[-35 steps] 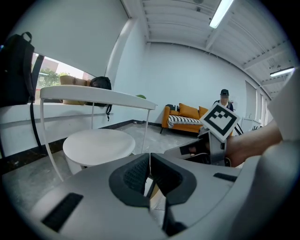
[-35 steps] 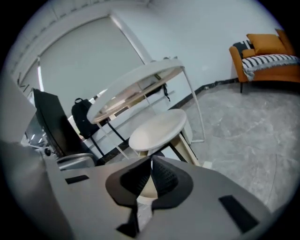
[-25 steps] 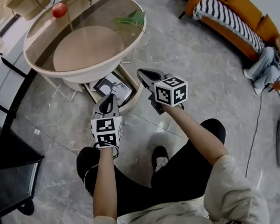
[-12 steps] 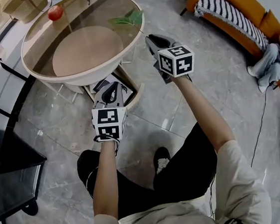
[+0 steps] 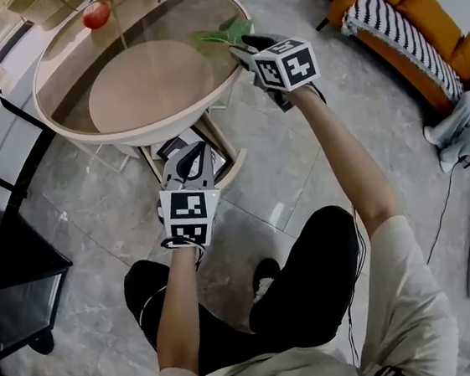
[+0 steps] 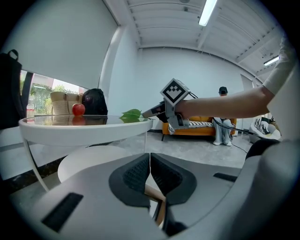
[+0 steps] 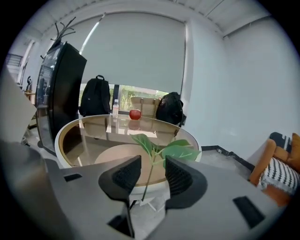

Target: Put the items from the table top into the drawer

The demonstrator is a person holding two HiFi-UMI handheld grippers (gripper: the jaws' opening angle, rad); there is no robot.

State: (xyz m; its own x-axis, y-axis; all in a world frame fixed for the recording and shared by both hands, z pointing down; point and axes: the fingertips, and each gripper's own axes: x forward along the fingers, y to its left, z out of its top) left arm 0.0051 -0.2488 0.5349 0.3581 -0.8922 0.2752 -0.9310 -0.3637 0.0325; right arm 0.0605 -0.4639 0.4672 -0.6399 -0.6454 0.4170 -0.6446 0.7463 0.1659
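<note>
A green leaf sprig (image 5: 222,34) lies at the near right rim of the round glass table (image 5: 67,118), its stem hanging past the edge. A red apple (image 5: 96,15) sits at the far side. My right gripper (image 5: 240,50) is at the rim beside the sprig. Its jaws have just been opening, and the stem (image 7: 146,183) shows in the gap ahead of them with the pads clear of it. My left gripper (image 5: 191,154) hovers shut and empty over the open drawer (image 5: 236,159) under the table. A black-and-white picture frame (image 5: 181,144) lies in the drawer.
An orange sofa (image 5: 406,24) with a striped cushion stands at the right, a seated person (image 5: 463,115) at its end. A black cabinet (image 5: 6,251) is at the left. A backpack (image 7: 95,101), a basket (image 7: 143,105) and a bottle (image 7: 115,108) stand behind the table.
The right gripper has travelled up from beside the drawer to the table's rim at the leaf sprig, rolling as it went. The left gripper has shifted slightly up over the drawer.
</note>
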